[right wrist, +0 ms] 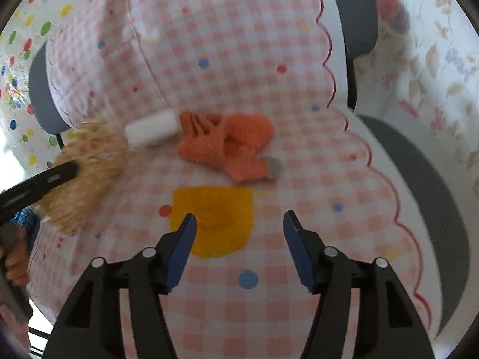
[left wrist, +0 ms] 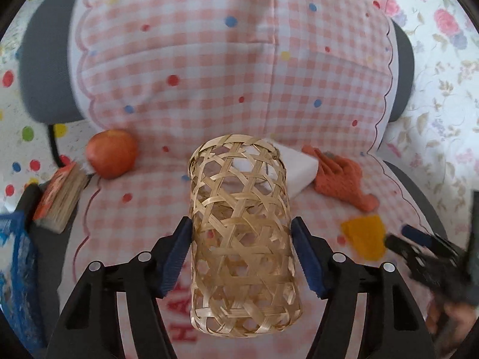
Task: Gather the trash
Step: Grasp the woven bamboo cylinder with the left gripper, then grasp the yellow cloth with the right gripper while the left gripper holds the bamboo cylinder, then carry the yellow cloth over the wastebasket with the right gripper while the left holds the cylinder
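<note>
The yellow scrap [right wrist: 214, 220] lies flat on the chair's gingham cushion [right wrist: 239, 59], just ahead of my right gripper [right wrist: 239, 224], whose 2 fingers stand spread and empty; I judge a thin sheet like that may slide or crease rather than lift if I pinch it shallow; my left gripper [left wrist: 241, 251] is clamped around the woven basket [left wrist: 241, 233], which looks light and springy, so squeezing harder could crush it; the orange glove [right wrist: 227, 143], white block [right wrist: 151, 128] and apple [left wrist: 111, 153] sit nearby.

Bare cushion [right wrist: 227, 314] before yellow scrap [right wrist: 214, 218]; orange glove [right wrist: 230, 146] behind.
</note>
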Motion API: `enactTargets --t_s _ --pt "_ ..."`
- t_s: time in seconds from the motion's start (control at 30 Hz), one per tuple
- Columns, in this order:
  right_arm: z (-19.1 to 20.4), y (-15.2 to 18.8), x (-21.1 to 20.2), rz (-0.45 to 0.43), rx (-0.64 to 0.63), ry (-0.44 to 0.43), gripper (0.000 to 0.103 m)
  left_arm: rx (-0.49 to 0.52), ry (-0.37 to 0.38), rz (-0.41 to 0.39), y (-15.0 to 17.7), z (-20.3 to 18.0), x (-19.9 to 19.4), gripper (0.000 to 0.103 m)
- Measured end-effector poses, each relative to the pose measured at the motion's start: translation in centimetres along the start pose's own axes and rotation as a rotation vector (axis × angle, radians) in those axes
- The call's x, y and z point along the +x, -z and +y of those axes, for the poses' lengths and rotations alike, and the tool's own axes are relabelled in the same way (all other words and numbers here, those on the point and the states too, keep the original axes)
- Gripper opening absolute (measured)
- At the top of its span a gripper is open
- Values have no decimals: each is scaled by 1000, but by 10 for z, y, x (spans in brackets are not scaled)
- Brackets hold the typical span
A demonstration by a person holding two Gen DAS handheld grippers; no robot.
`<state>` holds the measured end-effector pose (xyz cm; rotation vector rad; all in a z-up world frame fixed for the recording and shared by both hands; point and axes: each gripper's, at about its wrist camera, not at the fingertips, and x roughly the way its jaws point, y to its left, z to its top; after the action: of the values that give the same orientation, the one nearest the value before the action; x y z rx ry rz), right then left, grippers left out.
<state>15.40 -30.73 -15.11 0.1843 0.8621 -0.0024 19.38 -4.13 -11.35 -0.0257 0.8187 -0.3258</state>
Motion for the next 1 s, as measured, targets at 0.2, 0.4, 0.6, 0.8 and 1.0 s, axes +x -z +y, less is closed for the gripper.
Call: enactTargets --t_s 0.2,0.4,0.6,0.8,1.0 --pt "7 -12 26 44 -1 -21 62 -14 -17 -39 15 18 -32 67" --pt "25 -10 35 48 -53 -19 41 -40 -11 -41 24 28 -45 67" --pt "46 1 1 -57 -107 -77 6 -121 -23 -44 31 47 -54 67" --pt "70 -3 -60 -170 -149 -65 5 -135 -32 -102 39 52 -79 67" --pt "94 24 -100 -220 -211 -50 5 -125 -28 -138 63 47 -109 67"
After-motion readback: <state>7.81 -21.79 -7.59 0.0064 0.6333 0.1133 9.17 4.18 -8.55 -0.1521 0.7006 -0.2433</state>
